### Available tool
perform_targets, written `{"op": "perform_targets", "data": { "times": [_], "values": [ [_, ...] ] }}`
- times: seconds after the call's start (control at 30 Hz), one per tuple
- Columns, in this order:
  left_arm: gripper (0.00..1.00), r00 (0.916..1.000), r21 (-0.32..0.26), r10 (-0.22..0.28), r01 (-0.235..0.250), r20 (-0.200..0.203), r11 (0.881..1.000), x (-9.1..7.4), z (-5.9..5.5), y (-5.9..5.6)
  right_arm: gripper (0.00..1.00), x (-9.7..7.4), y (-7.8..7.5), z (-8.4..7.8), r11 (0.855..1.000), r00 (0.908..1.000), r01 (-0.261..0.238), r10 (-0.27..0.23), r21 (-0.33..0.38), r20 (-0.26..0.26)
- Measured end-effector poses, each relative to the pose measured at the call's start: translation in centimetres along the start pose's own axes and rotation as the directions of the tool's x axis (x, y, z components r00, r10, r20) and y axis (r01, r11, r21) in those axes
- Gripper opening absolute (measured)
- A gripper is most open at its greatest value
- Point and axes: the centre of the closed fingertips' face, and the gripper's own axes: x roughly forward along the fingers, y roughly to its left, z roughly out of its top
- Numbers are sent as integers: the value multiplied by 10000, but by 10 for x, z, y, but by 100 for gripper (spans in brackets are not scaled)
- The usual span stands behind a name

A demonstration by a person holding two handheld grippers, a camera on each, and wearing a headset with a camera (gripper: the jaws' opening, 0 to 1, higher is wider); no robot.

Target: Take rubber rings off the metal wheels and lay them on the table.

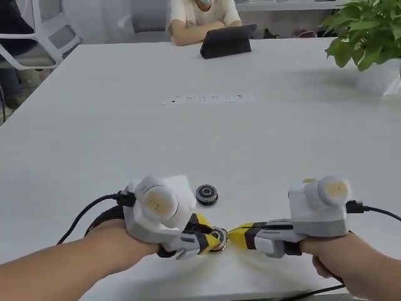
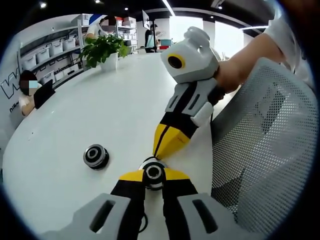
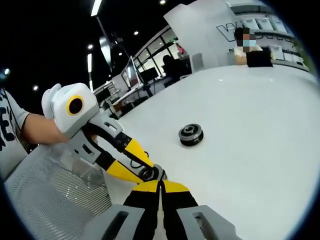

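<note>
Only container I see is the white pot at the far right of the table, with a green plant in it.

My left gripper is low at the near edge and points right. Its jaws pinch a metal wheel from both sides. I can't tell if the wheel touches the tabletop. My right gripper points left, nose to nose with the left one. Its jaws are pressed together and the tip is against the same wheel. I can't tell if it has nipped any rubber there. Both forearms come in from the bottom corners.

A second wheel lies flat on the table just beyond the held one, apart from both grippers, with its dark rubber ring around it.

A power strip lies mid-table. At the far side, a person sits behind a dark tablet.
</note>
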Motion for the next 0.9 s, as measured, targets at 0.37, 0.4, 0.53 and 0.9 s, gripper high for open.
{"op": "perform_targets", "data": {
  "times": [0.37,0.4,0.53,0.9],
  "values": [
    [7,10000,-31,7,-7,-10,10000,0,0,0,0,0,3,2,10000,10000,-25,24,-43,-24],
    [7,10000,-43,8,-8,-16,10000,0,0,0,0,0,3,2,10000,10000,-19,19,-50,-35],
    [7,10000,-99,22,-22,-39,9999,0,0,0,0,0,2,2,10000,10000,-11,11,-29,-39],
    [7,10000,-142,33,-34,-53,9999,0,0,1,0,0,3,2,10000,10000,13,-13,36,-32]
  ]
}}
